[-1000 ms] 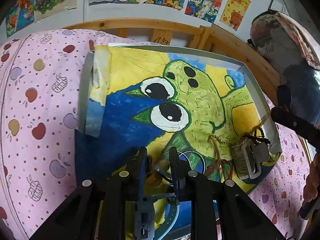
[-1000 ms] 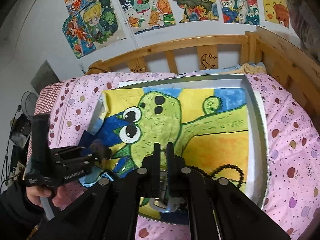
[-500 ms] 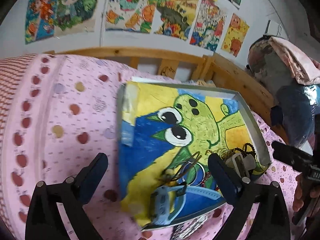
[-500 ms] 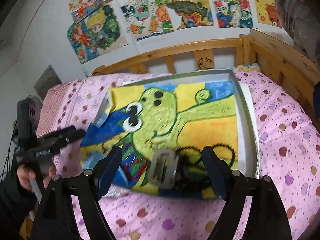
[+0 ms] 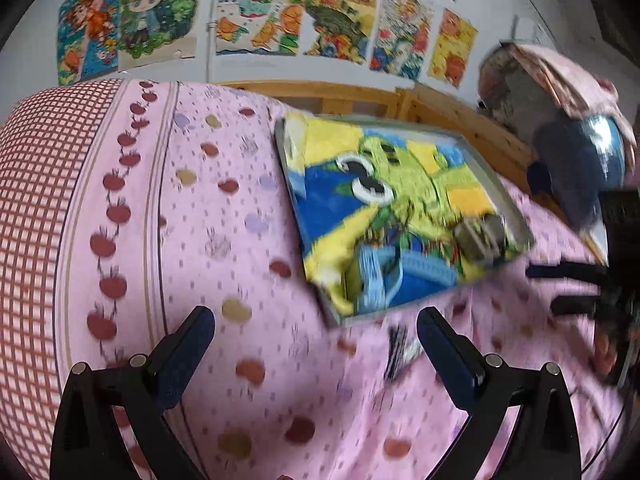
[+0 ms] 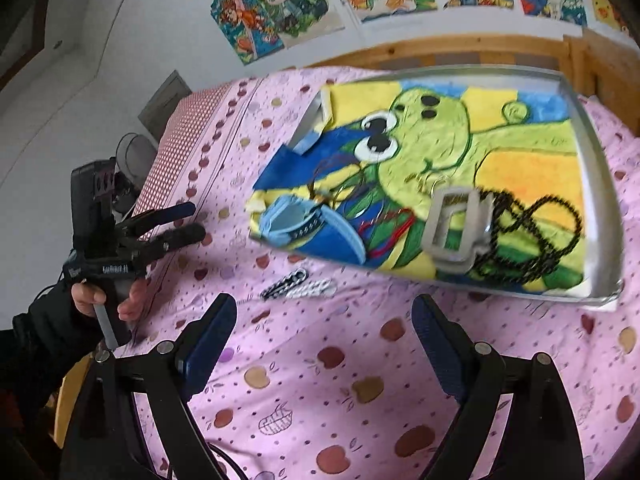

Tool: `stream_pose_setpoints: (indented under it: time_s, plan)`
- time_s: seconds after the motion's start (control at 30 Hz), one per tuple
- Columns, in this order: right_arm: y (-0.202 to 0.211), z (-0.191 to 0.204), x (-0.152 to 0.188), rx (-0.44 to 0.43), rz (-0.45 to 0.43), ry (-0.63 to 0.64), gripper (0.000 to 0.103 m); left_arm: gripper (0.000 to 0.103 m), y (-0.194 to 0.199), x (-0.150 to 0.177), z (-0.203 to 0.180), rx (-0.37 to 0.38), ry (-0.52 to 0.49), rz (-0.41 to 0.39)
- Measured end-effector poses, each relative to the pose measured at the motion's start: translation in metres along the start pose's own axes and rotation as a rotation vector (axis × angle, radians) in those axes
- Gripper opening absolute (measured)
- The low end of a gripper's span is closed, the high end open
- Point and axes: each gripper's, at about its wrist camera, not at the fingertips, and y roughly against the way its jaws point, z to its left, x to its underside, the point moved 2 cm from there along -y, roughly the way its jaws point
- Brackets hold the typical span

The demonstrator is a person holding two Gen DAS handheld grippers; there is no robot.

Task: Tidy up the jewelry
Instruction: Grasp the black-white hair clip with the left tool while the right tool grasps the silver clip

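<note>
Pink apple-print bedding (image 6: 360, 380) carries a metal tray (image 6: 600, 184) lined with a frog drawing. Both tongs, left (image 5: 316, 344) and right (image 6: 324, 332), hang spread wide and empty over the bed, short of the tray's near edge. Along that edge lie a black bead string (image 6: 536, 232), a grey clip (image 6: 456, 228), red cord (image 6: 388, 228) and a blue watch (image 6: 292, 220); two hair clips (image 6: 300, 284) rest on the bedding just outside. Next, probably, lower one tong squarely over a single piece, avoiding tangled neighbours.
</note>
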Motion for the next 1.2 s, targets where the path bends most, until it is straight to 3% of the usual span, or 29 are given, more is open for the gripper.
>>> stream_pose_setpoints:
  time_s: [0.27,0.4,0.47,0.6,0.67,0.87,1.0,1.2]
  plan:
    - [-0.015,-0.003,0.004,-0.07,0.05,-0.104,0.084,0.102,-0.007,0.029,-0.02,0.058,-0.147,0.06]
    - [-0.031,-0.001,0.003,-0.076,0.093,-0.141,0.067,0.101,-0.015,0.031,-0.03,0.092,-0.172,0.079]
    - [-0.04,0.001,0.002,-0.057,0.113,-0.145,0.06,0.096,-0.019,0.032,-0.035,0.097,-0.178,0.091]
    - [-0.055,0.002,0.001,-0.03,0.145,-0.169,0.043,0.068,-0.034,0.034,-0.043,0.098,-0.17,0.137]
    - [-0.06,0.001,-0.001,-0.017,0.148,-0.182,0.043,0.053,-0.041,0.036,-0.043,0.103,-0.164,0.153]
    - [-0.071,-0.001,-0.006,0.027,0.154,-0.21,0.043,0.048,-0.053,0.034,-0.043,0.152,-0.116,0.169]
    - [-0.08,0.0,-0.009,0.048,0.164,-0.216,0.043,0.035,-0.064,0.034,-0.043,0.155,-0.077,0.202]
    - [-0.092,0.001,-0.01,0.081,0.191,-0.211,0.031,0.033,-0.072,0.036,-0.042,0.156,-0.058,0.219]
